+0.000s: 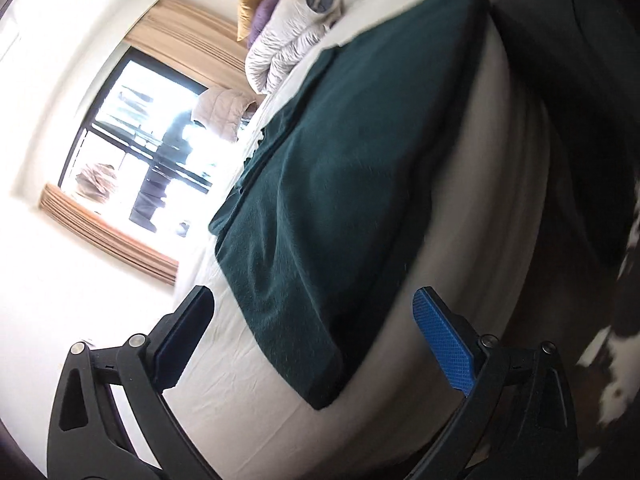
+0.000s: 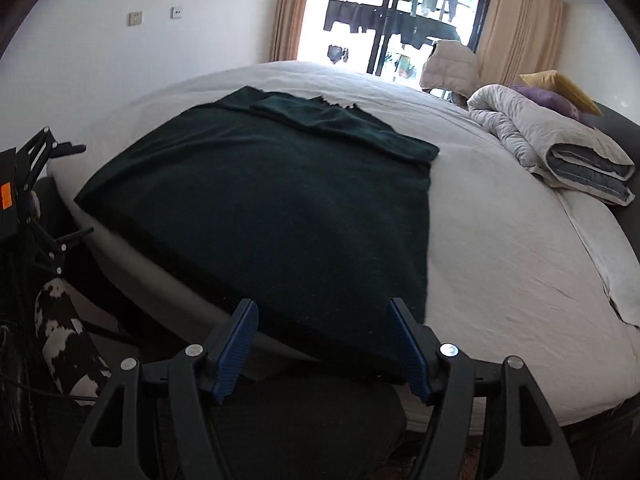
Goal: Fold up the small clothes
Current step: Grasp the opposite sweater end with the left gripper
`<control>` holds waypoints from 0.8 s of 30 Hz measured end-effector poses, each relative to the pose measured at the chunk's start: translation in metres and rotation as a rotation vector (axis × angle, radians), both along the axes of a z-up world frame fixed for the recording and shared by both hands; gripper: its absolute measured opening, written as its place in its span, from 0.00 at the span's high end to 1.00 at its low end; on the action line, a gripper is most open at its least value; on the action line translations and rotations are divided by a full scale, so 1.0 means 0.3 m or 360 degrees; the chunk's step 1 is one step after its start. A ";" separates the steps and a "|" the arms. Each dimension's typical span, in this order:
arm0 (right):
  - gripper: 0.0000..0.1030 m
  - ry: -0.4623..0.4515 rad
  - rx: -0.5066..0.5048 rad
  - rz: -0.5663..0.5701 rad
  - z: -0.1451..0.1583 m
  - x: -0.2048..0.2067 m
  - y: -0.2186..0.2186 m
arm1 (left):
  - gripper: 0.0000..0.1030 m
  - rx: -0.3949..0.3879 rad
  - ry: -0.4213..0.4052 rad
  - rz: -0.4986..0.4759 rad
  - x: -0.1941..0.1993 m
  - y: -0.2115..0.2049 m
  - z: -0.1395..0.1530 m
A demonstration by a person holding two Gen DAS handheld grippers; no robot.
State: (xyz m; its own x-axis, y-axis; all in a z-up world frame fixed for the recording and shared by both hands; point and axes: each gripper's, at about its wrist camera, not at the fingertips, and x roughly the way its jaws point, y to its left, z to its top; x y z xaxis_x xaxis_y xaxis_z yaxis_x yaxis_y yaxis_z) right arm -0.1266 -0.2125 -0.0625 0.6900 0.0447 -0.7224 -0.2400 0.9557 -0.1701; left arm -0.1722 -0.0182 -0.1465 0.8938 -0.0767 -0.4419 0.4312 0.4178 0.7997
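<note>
A dark green garment (image 2: 280, 208) lies spread flat on the white bed (image 2: 500, 248), its near hem at the bed's front edge and a folded-over part at its far side. In the left wrist view the garment (image 1: 332, 184) shows tilted, its corner between the fingers. My left gripper (image 1: 316, 312) is open and empty, held near the garment's left corner. It also shows at the left edge of the right wrist view (image 2: 48, 184). My right gripper (image 2: 322, 328) is open and empty, just in front of the garment's near hem.
A folded grey quilt (image 2: 560, 152) and purple and yellow pillows (image 2: 556, 92) lie at the bed's right end. A balcony door (image 2: 400, 12) with curtains stands behind the bed. A black-and-white patterned thing (image 2: 68, 340) is at the lower left.
</note>
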 end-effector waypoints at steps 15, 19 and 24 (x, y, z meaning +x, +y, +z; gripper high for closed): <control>0.33 -0.0039 -0.0027 0.0038 0.007 -0.002 0.076 | 0.44 0.0124 -0.0167 -0.0067 0.020 0.060 -0.044; 0.33 -0.0067 -0.0159 0.0088 0.006 -0.015 0.104 | 0.89 -0.0025 -0.0014 0.0036 0.091 0.077 0.015; 0.33 -0.0095 -0.0434 0.0182 -0.024 -0.033 0.153 | 0.96 -0.0328 0.0068 0.0089 0.126 0.109 0.163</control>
State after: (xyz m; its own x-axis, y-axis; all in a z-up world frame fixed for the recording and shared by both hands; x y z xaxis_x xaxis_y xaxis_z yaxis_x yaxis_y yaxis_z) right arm -0.1364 -0.1665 -0.0696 0.7334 -0.0655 -0.6766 -0.3251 0.8403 -0.4338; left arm -0.1343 0.0145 -0.0977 0.8798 -0.1204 -0.4598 0.4347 0.5948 0.6762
